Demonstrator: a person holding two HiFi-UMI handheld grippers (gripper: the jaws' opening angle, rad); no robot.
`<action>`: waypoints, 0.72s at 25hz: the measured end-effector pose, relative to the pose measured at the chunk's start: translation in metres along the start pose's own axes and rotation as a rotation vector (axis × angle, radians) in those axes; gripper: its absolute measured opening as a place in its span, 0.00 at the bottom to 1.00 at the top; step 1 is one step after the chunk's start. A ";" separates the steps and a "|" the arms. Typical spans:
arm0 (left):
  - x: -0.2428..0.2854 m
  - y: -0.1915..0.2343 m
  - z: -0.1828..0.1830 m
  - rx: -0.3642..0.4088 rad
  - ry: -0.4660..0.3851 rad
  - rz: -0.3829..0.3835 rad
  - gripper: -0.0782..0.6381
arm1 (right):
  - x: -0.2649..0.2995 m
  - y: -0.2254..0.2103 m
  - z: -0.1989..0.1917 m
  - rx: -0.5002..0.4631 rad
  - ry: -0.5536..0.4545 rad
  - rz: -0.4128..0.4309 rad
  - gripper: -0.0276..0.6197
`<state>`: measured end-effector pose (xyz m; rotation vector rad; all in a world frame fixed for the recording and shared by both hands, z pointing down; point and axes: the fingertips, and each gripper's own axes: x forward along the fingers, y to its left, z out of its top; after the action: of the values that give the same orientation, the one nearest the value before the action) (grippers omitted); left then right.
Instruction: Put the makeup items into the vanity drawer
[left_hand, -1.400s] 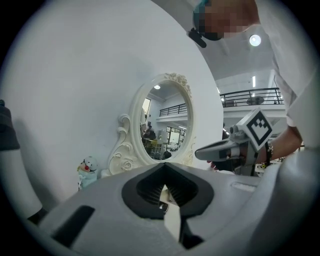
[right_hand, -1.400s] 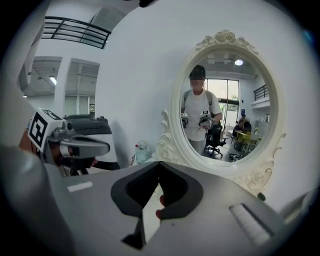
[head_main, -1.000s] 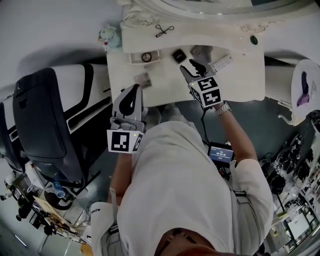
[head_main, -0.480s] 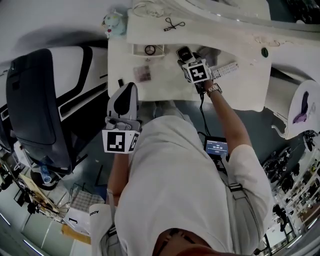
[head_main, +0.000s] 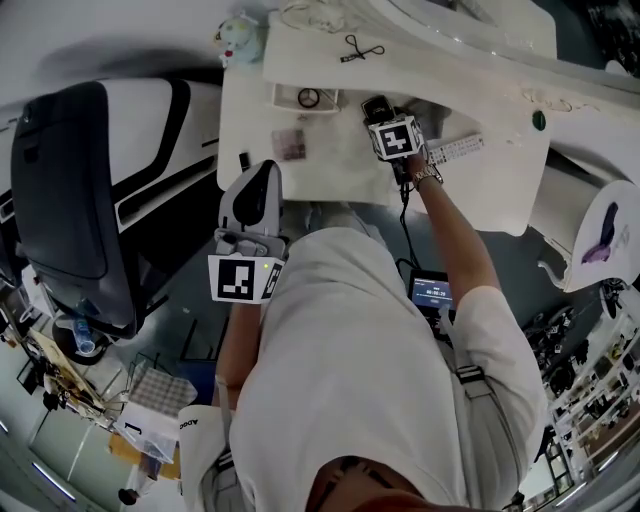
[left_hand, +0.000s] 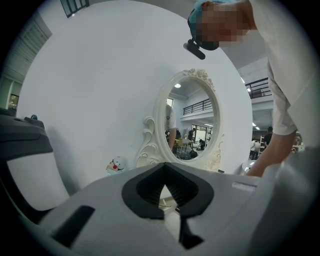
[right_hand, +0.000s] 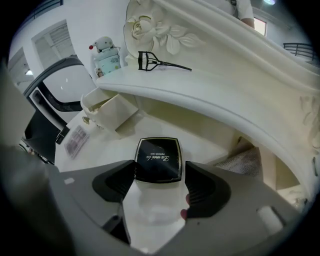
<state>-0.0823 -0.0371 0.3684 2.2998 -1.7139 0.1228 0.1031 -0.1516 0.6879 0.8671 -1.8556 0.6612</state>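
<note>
A black square compact lies on the white vanity top, under the raised shelf. My right gripper points steeply down over it and is open. Its jaws have just been opening, and the compact's near edge lies between the two pads. In the head view this gripper covers most of the compact. A small drawer stands pulled out to the left, with a ring-shaped item in it. My left gripper is shut and empty, in front of the table's near edge.
An eyelash curler lies on the upper shelf beside a small figurine. A clear palette and a long white item lie on the top. A grey cloth sits right of the compact. A black chair stands left.
My right gripper has dropped towards the back of the vanity top and now stands over the compact with wider jaws. The left gripper has hardly moved.
</note>
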 end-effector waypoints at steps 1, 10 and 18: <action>0.001 0.000 0.000 0.000 0.002 -0.001 0.12 | 0.002 0.000 0.000 0.008 0.003 0.000 0.55; 0.002 0.002 0.001 -0.012 -0.012 -0.032 0.12 | -0.029 0.010 0.003 0.125 -0.018 0.004 0.51; -0.011 0.011 -0.001 -0.038 -0.037 -0.083 0.12 | -0.082 0.066 0.025 0.201 -0.087 0.155 0.51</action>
<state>-0.0959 -0.0293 0.3686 2.3559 -1.6209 0.0309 0.0618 -0.1074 0.5978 0.8983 -1.9728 0.9317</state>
